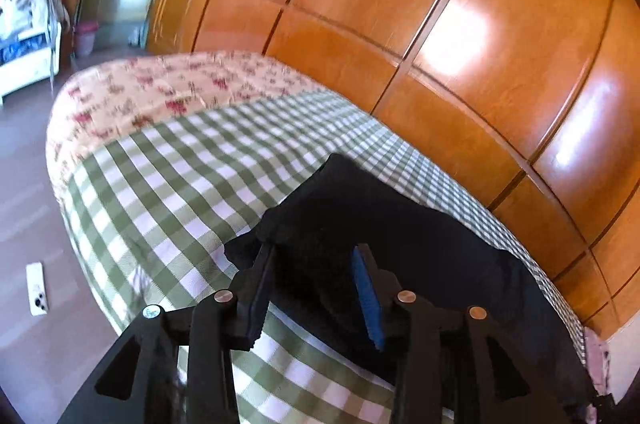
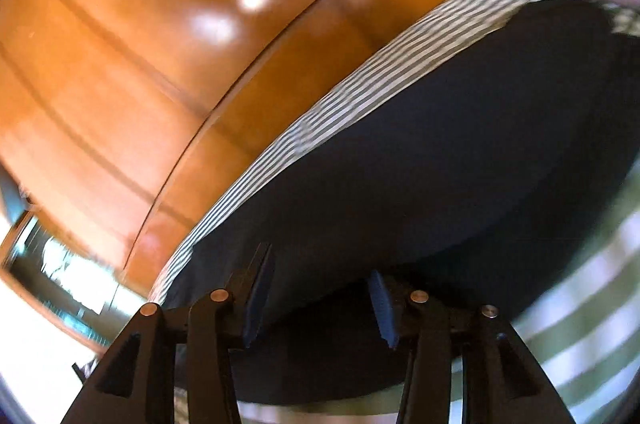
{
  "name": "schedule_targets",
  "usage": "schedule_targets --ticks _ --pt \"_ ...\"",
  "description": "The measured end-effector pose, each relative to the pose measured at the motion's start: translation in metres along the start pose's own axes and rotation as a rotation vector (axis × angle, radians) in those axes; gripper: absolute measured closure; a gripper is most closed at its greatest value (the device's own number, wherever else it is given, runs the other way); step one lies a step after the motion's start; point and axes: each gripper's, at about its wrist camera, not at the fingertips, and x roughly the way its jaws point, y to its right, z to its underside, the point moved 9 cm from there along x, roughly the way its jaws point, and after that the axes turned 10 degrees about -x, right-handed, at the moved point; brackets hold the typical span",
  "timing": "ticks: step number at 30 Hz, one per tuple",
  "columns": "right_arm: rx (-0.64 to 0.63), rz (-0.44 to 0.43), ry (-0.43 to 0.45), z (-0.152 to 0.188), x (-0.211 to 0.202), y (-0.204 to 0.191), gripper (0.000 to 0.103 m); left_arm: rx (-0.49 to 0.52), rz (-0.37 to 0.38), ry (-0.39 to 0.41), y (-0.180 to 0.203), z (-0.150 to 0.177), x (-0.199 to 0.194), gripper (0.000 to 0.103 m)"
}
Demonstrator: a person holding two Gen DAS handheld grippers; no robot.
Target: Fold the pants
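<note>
Both tongs are standing part-open and holding nothing: left gripper [image 1: 316,292] is hovering over the near edge of the dark pants [image 1: 400,236], right gripper [image 2: 320,304] likewise above the pants [image 2: 420,152], pads clear of the cloth. Pants are lying at 3 o'clock on the checked bedspread [image 1: 172,180], alongside the wooden wardrobe [image 1: 460,36]. Step in hand is judged a release between folds; next move is calling for gripping an edge afresh.
</note>
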Motion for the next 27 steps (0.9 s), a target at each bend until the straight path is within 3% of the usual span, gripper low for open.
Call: schedule_targets --ticks 4,6,11,17,19,22,25,27 --pt "0.119 0.058 0.070 -0.021 -0.022 0.055 0.056 0.042 0.041 0.035 0.022 0.009 -0.024 0.057" --pt "0.166 0.068 0.100 -0.030 -0.030 0.075 0.056 0.074 0.088 0.023 0.043 0.017 -0.028 0.048" --pt "0.292 0.058 0.151 -0.045 -0.030 0.106 0.056 0.232 0.268 -0.156 0.123 0.071 -0.016 0.045" --pt "0.335 0.072 0.126 -0.056 -0.018 0.119 0.075 0.422 0.375 -0.337 0.200 0.148 0.004 0.045" --pt "0.319 0.081 0.111 -0.057 -0.018 0.121 0.094 0.464 0.392 -0.387 0.221 0.170 0.012 0.045" --pt "0.335 0.030 0.139 -0.064 -0.034 0.119 0.095 0.489 0.386 -0.433 0.238 0.184 0.023 0.045" --pt "0.324 -0.026 0.191 -0.073 -0.064 0.106 0.095 0.447 0.395 -0.448 0.239 0.183 0.027 0.045" --pt "0.268 0.014 0.208 -0.072 -0.081 0.105 0.101 0.437 0.381 -0.456 0.232 0.183 0.030 0.045"
